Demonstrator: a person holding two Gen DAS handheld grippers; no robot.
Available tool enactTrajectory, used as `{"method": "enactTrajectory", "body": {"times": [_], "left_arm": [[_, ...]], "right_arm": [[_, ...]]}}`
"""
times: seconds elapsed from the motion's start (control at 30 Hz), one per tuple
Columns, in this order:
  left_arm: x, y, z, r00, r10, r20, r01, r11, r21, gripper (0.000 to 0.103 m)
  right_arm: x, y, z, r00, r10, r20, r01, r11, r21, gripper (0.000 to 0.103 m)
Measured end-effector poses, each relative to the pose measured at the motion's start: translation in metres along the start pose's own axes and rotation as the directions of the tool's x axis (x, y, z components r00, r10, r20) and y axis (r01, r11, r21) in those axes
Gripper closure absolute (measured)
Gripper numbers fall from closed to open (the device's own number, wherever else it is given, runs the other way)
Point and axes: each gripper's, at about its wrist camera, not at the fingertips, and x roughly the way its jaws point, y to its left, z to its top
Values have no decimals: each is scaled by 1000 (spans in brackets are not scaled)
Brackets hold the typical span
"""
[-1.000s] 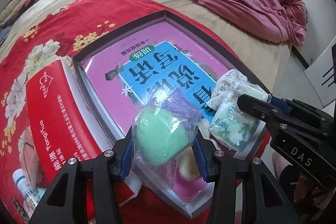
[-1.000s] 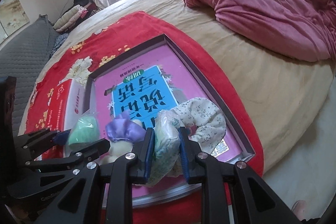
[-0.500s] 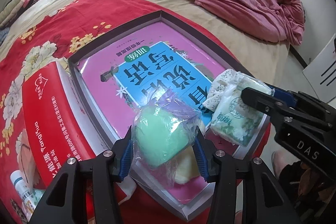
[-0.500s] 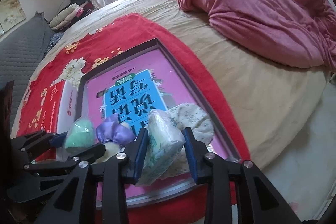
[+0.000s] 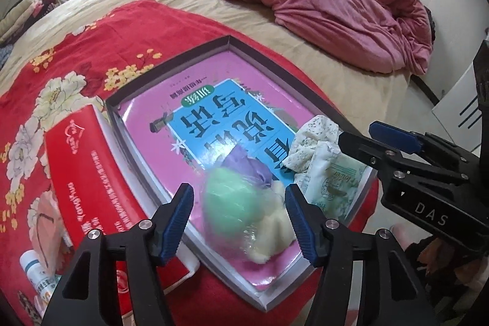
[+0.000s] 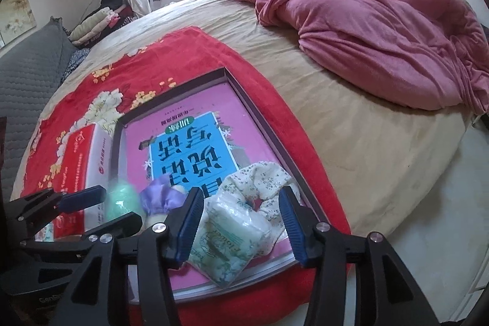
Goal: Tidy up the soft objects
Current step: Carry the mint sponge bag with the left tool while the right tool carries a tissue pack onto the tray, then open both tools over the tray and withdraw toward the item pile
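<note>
Between parted fingers [image 6: 186, 222], tissue pack [image 6: 232, 237] lies free.

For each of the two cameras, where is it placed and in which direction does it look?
Left wrist view: sits on the left gripper, looking down along its open fingers at the green pouch in the shallow box; the right gripper enters from the right.
Right wrist view: sits on the right gripper, looking down at the tissue pack between its open fingers; the left gripper shows at the left.
Both share the box, the red blanket and the pink quilt.
</note>
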Motion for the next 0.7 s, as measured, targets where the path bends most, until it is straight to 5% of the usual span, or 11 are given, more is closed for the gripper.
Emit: {"method": "enactTrajectory", "body": {"times": [0.43,0.53,0.7], "left_arm": [[-46,15,-5,997,12,76,-10,1000,-24,38],[-59,20,-10,996,19,92,-16,999,-33,27],[-81,29,-19,992,24,124,-18,999,-46,27]], "right_arm": [[-30,18,2,998,-36,48,37,999,-19,40],[-40,24,1,997,-44,64,46,999,-24,40],[-60,40,-1,993,-41,107,47,998,-45,38]]}}
